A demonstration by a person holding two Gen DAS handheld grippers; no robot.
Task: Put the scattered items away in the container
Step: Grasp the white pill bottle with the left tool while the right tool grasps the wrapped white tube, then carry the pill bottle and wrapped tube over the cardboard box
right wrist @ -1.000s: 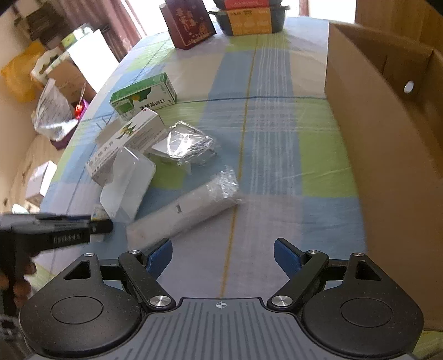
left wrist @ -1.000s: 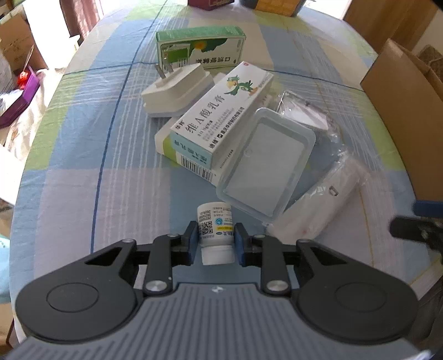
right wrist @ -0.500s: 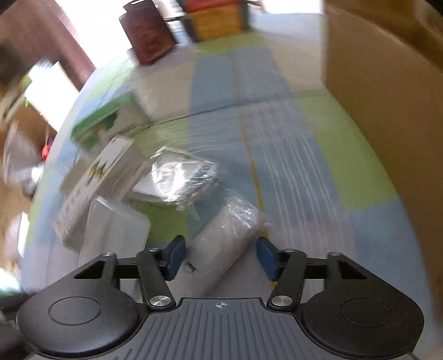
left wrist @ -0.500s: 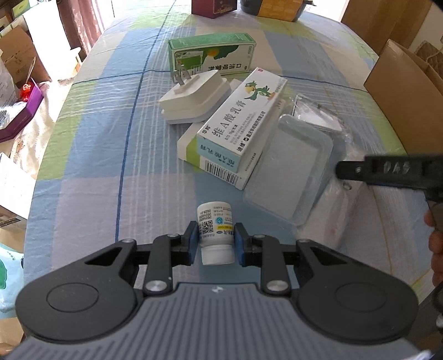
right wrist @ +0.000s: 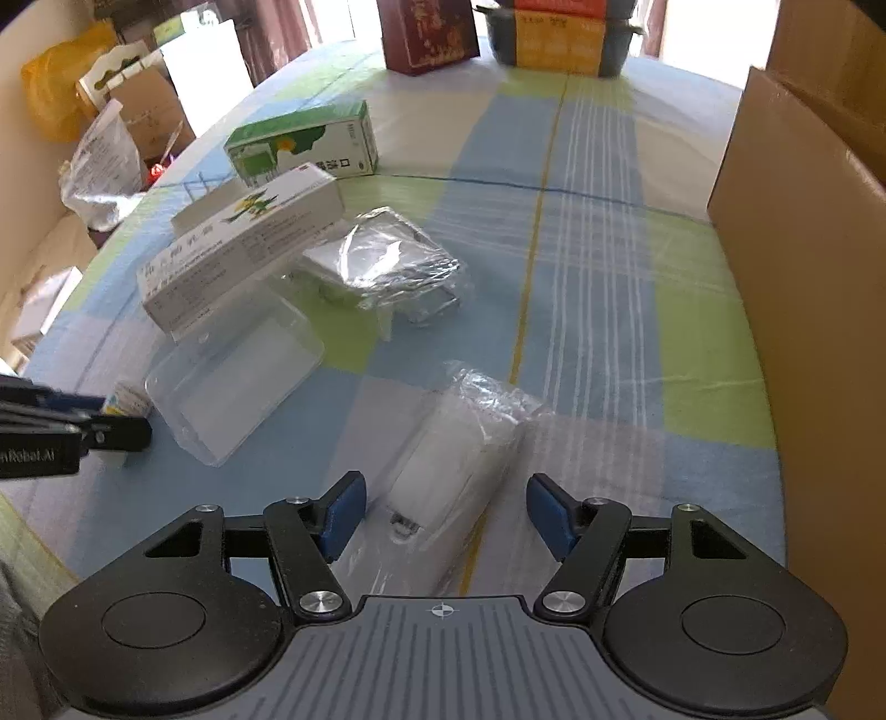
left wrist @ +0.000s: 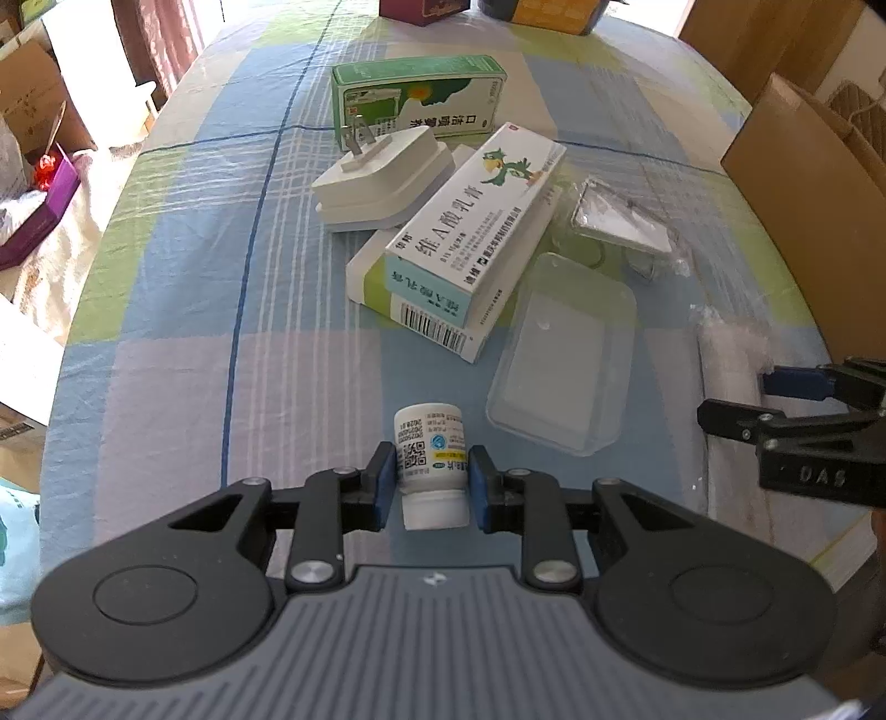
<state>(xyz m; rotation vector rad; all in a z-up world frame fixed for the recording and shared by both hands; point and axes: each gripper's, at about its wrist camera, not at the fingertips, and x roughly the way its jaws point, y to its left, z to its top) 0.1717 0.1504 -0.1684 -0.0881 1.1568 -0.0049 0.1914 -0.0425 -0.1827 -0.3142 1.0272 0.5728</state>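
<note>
My left gripper is shut on a small white medicine bottle with a printed label, held above the checked tablecloth. My right gripper is open, its blue pads on either side of a white roll in clear plastic wrap that lies on the cloth. The cardboard box stands to the right. A clear plastic case, a white and blue medicine carton, a white plug adapter, a green carton and a bagged item lie scattered ahead.
A dark red box and a grey container with an orange label stand at the table's far end. Cardboard boxes and bags sit on the floor beyond the left table edge. The right gripper body shows at the left view's right side.
My right gripper has moved down and forward over the wrapped roll, which now lies between its open fingers. The left gripper keeps hold of the bottle and has drawn back slightly.
</note>
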